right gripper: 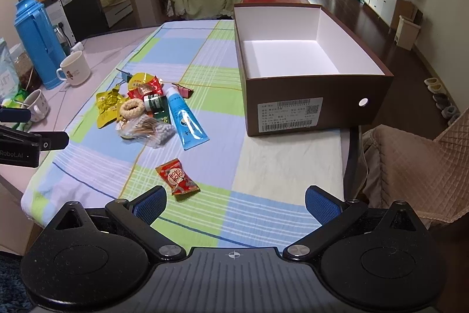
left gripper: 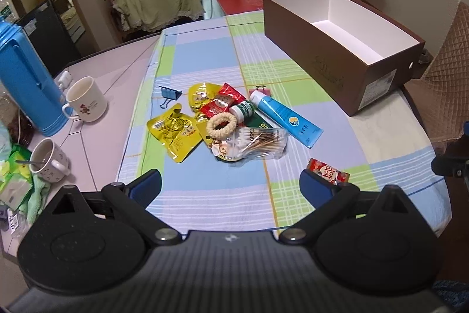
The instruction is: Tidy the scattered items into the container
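Observation:
A brown cardboard box [left gripper: 337,69] [right gripper: 316,104] with a white inside stands empty at the table's far right. A pile of small items lies mid-table: yellow snack packets [left gripper: 176,134] [right gripper: 107,107], a blue tube [left gripper: 285,115] [right gripper: 186,119], a bag of cotton swabs [left gripper: 258,144] [right gripper: 146,129], a cream ring [left gripper: 221,125] [right gripper: 132,108] and a green-capped bottle [left gripper: 241,111]. A red candy packet [left gripper: 328,174] [right gripper: 177,176] lies apart, nearer me. My left gripper [left gripper: 230,187] hovers open just short of the pile. My right gripper [right gripper: 236,203] is open over the cloth, the candy by its left finger.
A blue thermos [left gripper: 26,78] [right gripper: 38,40], two mugs [left gripper: 86,100] [left gripper: 48,162] and clutter stand on the bare tabletop to the left. A blue binder clip [left gripper: 170,94] and a pink one [right gripper: 184,91] lie beside the pile. A quilted chair [right gripper: 410,166] stands at the right.

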Tool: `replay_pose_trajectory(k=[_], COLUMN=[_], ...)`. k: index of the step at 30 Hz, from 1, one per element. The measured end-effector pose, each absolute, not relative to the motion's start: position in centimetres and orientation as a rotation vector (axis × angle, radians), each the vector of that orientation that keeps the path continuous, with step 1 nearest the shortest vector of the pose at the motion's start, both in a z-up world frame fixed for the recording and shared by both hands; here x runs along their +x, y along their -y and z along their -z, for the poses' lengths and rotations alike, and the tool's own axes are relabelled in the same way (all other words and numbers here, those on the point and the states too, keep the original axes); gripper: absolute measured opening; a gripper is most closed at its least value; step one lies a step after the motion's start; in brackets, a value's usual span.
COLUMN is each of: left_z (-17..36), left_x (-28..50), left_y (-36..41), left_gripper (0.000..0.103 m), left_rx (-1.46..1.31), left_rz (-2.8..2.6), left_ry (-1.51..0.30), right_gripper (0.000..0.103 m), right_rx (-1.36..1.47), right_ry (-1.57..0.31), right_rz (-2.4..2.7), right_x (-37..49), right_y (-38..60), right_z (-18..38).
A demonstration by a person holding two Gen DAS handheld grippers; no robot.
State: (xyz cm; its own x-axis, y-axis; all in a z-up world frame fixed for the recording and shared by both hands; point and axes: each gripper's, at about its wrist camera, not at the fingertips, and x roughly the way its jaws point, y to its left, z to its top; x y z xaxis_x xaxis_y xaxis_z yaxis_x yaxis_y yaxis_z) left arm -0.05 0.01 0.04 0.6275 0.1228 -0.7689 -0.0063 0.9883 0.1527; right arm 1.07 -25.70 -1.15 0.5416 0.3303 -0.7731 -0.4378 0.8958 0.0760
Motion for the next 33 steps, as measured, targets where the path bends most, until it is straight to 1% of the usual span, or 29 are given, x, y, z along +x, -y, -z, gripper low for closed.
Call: replay_pose_trajectory(k=[16,33], left_z=[-0.64,0.31], left_x=[-0.72,-0.93], left_y=[-0.02,-0.08], left_gripper=[0.099,0.099], left_rx=[0.114,0.104], left_rz=[-0.117,-0.105], left_ry=[-0.894,-0.921], right_gripper=[0.103,0.103], right_rx=[-0.132,-0.118], right_ry=[-0.918,-0.948], right_rz=[-0.461,-0.444], right_x=[1.56,1.21], right_y=[25.94,26.01], right_z=[0.96,1.80])
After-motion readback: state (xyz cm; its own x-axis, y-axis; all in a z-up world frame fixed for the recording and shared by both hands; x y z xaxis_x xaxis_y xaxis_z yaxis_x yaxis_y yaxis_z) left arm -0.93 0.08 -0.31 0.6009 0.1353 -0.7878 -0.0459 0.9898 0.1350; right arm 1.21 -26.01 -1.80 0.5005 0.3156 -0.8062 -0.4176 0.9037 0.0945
